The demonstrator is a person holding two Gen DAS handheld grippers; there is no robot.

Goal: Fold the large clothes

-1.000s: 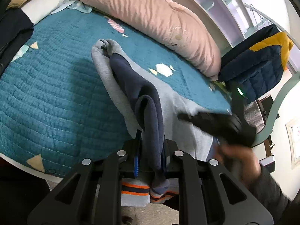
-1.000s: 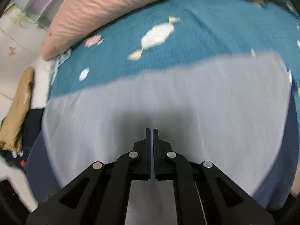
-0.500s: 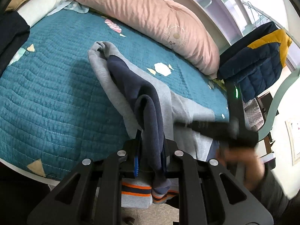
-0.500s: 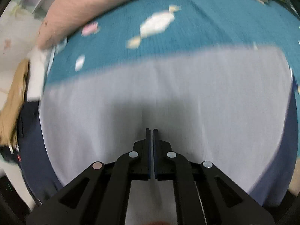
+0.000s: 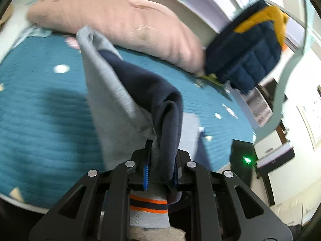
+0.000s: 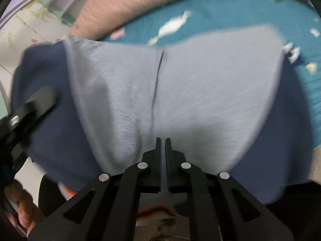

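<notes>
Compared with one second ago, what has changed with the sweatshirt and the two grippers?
The left gripper has lifted its side of the sweatshirt off the bed, swinging it over toward the right gripper. Unchanged: left fingers clamp the fabric, right fingers stay nearly closed.

Home bedroom: quilted teal bedspread [image 5: 40,110], pink pillow [image 5: 120,20].

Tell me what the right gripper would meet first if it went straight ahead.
Most likely the grey sweatshirt: its fabric fills the view just beyond the right gripper, whose fingers look nearly shut. Depth is unclear.
</notes>
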